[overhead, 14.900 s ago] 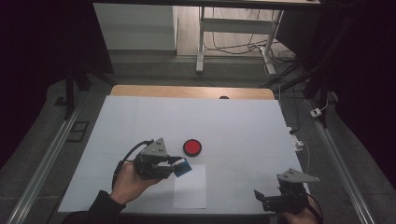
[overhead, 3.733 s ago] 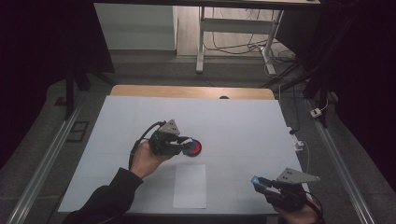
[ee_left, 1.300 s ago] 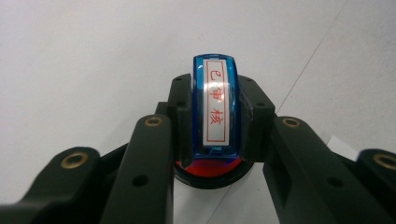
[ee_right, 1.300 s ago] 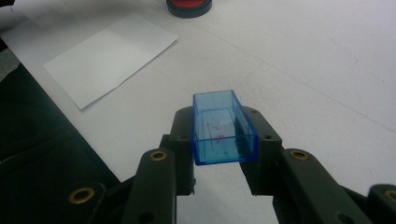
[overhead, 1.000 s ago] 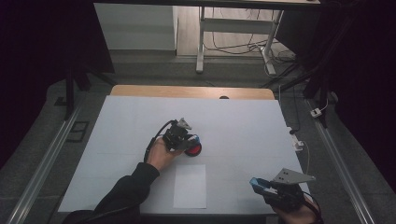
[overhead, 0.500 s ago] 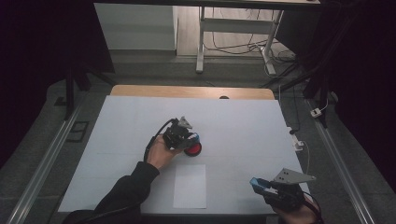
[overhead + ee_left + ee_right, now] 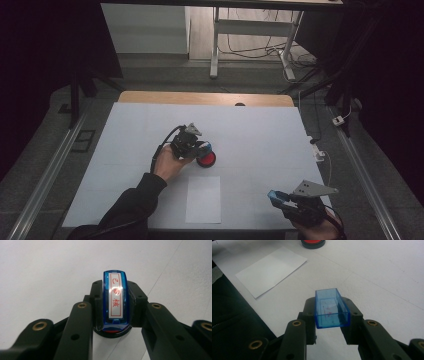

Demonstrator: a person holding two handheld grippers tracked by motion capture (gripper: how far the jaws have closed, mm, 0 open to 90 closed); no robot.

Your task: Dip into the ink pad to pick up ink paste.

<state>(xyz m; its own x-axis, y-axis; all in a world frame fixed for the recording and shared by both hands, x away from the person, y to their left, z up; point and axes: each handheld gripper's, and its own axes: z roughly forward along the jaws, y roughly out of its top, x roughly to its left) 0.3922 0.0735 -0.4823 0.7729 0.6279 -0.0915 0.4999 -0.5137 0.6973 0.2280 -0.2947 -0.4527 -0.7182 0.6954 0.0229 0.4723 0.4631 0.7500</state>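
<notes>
A blue stamp (image 7: pixel 115 302) with a white label and red characters stands upright between the jaws of my left gripper (image 7: pixel 115 306), which is shut on it. Its lower end meets the round red ink pad (image 7: pixel 112 332) with a black rim. In the high view the left gripper (image 7: pixel 200 148) is at mid-table, over the near-left edge of the ink pad (image 7: pixel 207 159). My right gripper (image 7: pixel 332 315) is shut on a clear blue cap (image 7: pixel 331 308), open side up. It hovers at the table's front right (image 7: pixel 276 196).
A white sheet of paper (image 7: pixel 203 199) lies flat near the front edge, between the two hands; it also lies far left in the right gripper view (image 7: pixel 270 270). A white cover spreads over the table (image 7: pixel 260 135). Cables and a plug lie off the right edge (image 7: pixel 320 152).
Since the earliest frame my left gripper has carried the stamp from beside the paper to the ink pad. Over the last second nothing has visibly moved.
</notes>
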